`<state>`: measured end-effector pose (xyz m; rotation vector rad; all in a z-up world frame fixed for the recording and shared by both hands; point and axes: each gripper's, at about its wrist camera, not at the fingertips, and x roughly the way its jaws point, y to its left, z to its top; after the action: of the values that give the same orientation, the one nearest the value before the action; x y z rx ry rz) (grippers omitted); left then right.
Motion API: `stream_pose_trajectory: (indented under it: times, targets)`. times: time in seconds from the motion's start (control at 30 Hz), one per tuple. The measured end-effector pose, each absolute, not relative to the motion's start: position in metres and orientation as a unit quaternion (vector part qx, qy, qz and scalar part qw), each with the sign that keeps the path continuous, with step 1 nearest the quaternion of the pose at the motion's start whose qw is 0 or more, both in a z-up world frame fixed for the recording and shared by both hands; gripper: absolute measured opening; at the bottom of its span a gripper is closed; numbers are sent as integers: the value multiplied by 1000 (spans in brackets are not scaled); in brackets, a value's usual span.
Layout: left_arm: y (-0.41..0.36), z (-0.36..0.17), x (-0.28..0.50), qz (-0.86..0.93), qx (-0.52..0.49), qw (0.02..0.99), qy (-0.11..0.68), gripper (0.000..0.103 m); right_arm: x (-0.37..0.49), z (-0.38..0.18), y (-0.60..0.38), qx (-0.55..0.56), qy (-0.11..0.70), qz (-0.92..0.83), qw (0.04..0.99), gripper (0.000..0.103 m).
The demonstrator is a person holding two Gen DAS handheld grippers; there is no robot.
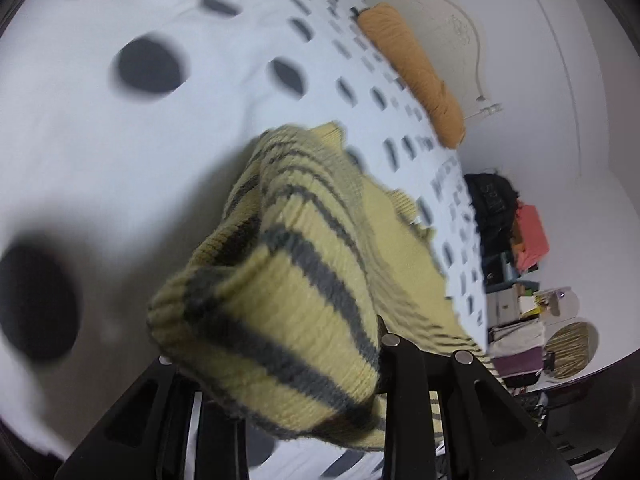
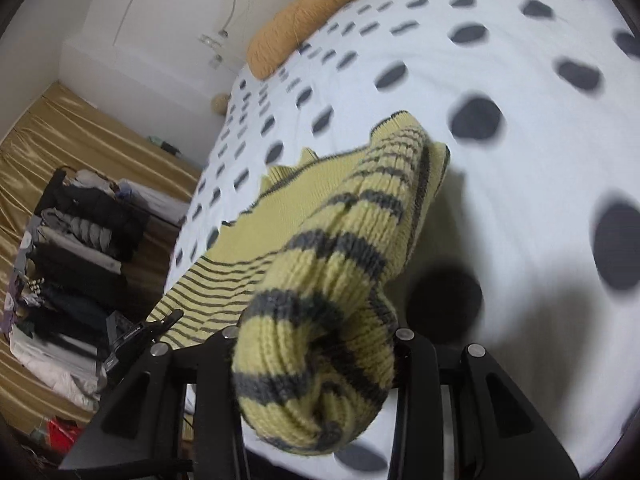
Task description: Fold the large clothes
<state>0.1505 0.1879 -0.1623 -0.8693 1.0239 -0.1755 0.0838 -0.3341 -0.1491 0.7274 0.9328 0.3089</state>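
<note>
A striped sweater point(image 1: 288, 280), part lifted above the dotted bed point(image 1: 120, 140), is clamped at bunched ends by the left hand-held gripper point(image 1: 276, 360) and right hand-held gripper point(image 2: 316, 340).

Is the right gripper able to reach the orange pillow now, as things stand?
Probably not at once. The right tongs are shut on the yellow striped sweater, and the orange pillow lies far across the dotted bedspread. Nothing blocks the way.
</note>
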Motion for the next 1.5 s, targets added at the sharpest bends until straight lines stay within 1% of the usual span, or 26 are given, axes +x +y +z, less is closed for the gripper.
stream_pose_trajectory:
  times: [0.07, 0.1, 0.13, 0.17, 0.2, 0.27, 0.3, 0.33, 0.37, 0.4, 0.5, 0.57, 0.63, 0.73, 0.87, 0.9, 0.97, 1.0, 1.03, 1.1, 1.17, 1.23, 1.3, 1.37, 1.43, 1.5]
  targets:
    - [192, -189, 126, -65, -428, 764, 478, 30, 60, -168, -331, 338, 455, 132, 813, 38]
    - [195, -202, 120, -66, -446, 758, 471, 32, 54, -183, -332, 344, 461, 118, 810, 41]
    - [198, -208, 117, -66, -464, 755, 458, 32, 50, -197, -335, 353, 468, 104, 803, 46]
    - [197, -209, 119, -67, -462, 759, 454, 33, 51, -212, -340, 369, 471, 98, 795, 47]
    - [195, -206, 119, -64, -451, 767, 451, 33, 49, -226, -348, 408, 459, 105, 782, 47]
    - [190, -200, 117, -58, -433, 779, 450, 35, 42, -232, -359, 455, 437, 117, 767, 49]
    - [189, -200, 116, -57, -432, 780, 449, 35, 35, -226, -365, 456, 437, 103, 769, 52]
    - [190, -202, 117, -57, -439, 777, 448, 35, 27, -217, -370, 443, 434, 82, 780, 61]
    - [190, -202, 117, -57, -445, 774, 447, 35, 18, -207, -377, 423, 430, 51, 796, 68]
    - [189, -201, 118, -56, -445, 774, 447, 35, 5, -192, -388, 392, 421, -10, 818, 77]
    - [186, -199, 119, -48, -430, 783, 446, 37, -17, -152, -396, 300, 399, -86, 862, 76]
    - [184, -198, 114, -45, -423, 788, 445, 37, -15, -132, -382, 284, 379, -63, 879, 76]
    - [182, -196, 114, -41, -415, 792, 446, 38, 4, -118, -349, 283, 364, 11, 888, 74]
    - [177, -192, 116, -36, -392, 801, 451, 41, 39, -115, -281, 258, 374, 103, 885, 74]
    - [171, -189, 119, -26, -364, 814, 452, 43, 86, -135, -187, 197, 406, 149, 880, 74]
    - [169, -187, 119, -24, -355, 818, 452, 44, 92, -146, -173, 189, 418, 159, 874, 69]
    - [167, -187, 119, -23, -345, 823, 450, 44, 116, -171, -157, 199, 456, 186, 847, 55]
    - [168, -187, 119, -24, -343, 824, 451, 45, 123, -186, -156, 192, 473, 175, 842, 30]
    - [168, -187, 119, -26, -344, 823, 451, 45, 129, -196, -159, 170, 482, 156, 845, 9]
    - [169, -188, 121, -29, -342, 823, 452, 46, 131, -205, -176, 171, 477, 159, 847, 2]
    - [169, -188, 121, -28, -339, 824, 453, 46, 124, -203, -199, 195, 474, 150, 846, 0]
    - [169, -188, 121, -28, -338, 825, 453, 46, 112, -195, -223, 169, 457, 100, 867, 0]
    - [167, -187, 122, -27, -331, 828, 453, 47, 104, -197, -251, 209, 453, 91, 862, 0]
    - [167, -187, 123, -26, -330, 828, 452, 47, 95, -192, -264, 202, 447, 60, 869, 0]
    - [167, -187, 123, -26, -330, 829, 451, 47, 83, -181, -260, 205, 440, 69, 872, 0]
    - [167, -186, 123, -25, -330, 829, 450, 47, 73, -165, -237, 184, 424, 99, 881, 0]
